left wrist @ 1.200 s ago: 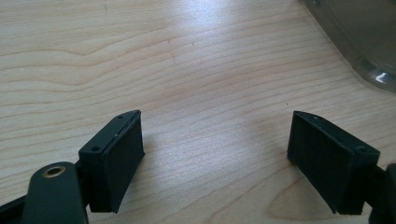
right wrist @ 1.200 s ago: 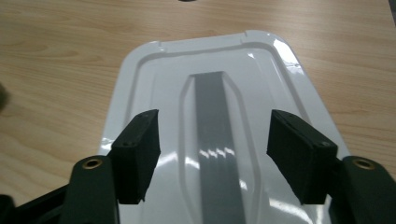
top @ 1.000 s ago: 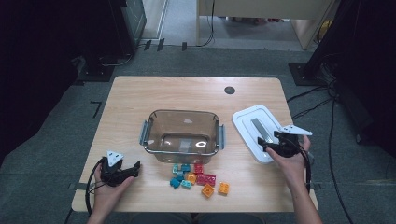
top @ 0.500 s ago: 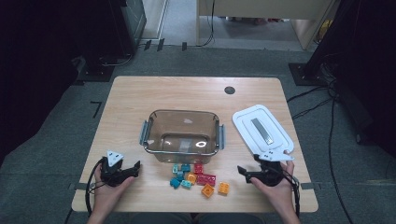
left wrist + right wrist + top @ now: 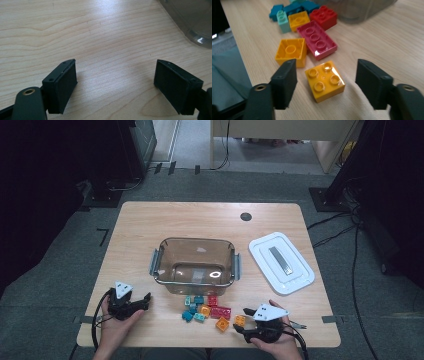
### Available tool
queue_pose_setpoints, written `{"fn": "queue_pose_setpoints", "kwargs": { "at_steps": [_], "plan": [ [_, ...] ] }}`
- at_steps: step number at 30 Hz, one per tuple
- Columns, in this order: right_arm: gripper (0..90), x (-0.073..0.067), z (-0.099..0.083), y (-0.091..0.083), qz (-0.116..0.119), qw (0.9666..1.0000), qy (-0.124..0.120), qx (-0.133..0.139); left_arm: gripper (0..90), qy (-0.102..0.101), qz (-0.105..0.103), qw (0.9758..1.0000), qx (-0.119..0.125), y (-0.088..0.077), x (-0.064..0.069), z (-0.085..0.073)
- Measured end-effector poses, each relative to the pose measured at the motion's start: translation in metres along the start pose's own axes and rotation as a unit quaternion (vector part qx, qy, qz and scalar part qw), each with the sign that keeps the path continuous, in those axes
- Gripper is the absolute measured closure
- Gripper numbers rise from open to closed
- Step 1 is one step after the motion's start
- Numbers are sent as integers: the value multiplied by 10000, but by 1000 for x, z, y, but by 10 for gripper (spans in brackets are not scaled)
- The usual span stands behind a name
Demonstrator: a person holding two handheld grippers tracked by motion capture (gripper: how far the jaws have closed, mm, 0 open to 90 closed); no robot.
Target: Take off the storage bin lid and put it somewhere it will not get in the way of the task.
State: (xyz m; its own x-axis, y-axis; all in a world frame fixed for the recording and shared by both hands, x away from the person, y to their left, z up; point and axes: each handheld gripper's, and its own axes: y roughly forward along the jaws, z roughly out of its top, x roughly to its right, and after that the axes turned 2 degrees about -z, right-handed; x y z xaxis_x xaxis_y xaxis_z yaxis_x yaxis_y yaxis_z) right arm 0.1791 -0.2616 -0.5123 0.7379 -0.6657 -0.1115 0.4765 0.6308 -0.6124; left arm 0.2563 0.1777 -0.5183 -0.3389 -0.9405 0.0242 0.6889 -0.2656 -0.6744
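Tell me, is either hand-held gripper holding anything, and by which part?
Nothing yet. The right hand-held gripper has been closing around an orange block, its pads not touching it. The left hand-held gripper is open over bare table.

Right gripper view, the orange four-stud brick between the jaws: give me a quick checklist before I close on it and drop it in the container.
1. Orange brick sits between the right gripper jaws, which have just been closing: ok.
2. Pads touching the brick: not ok, a gap shows on both sides.
3. Brick centred: not ok, it lies nearer the jaw on the view's left.
4. Neighbours clear: cannot tell, the upside-down orange brick lies close beside that same jaw.
5. Container open to receive, lid set aside on the table: ok.
6. Left gripper away from the pile, jaws open with nothing between them: ok.
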Motion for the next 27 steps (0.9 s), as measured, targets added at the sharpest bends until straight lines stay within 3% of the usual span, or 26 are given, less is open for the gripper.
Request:
{"fn": "queue_pose_setpoints", "kwargs": {
  "at_steps": [1,2,3,8,18,27],
  "plan": [
    [365,0,0,0,0,10000,0,0,184,0,0,10000,0,0,0,0],
    [384,-3,-2,4,-80,9997,-212,-125,184,1,-4,10000,1,0,0,0],
    [390,-3,-2,5,-92,9995,-266,-151,184,3,-6,10000,2,0,0,0],
    [443,-3,-6,9,-148,9988,-415,-226,184,30,-22,10000,-6,0,0,0],
    [553,3,-6,9,-286,9983,-487,-172,184,40,-32,10000,-3,0,1,0],
    [552,4,-6,9,-275,9983,-487,-173,184,57,-49,10000,-4,0,1,0]
  ]
}}
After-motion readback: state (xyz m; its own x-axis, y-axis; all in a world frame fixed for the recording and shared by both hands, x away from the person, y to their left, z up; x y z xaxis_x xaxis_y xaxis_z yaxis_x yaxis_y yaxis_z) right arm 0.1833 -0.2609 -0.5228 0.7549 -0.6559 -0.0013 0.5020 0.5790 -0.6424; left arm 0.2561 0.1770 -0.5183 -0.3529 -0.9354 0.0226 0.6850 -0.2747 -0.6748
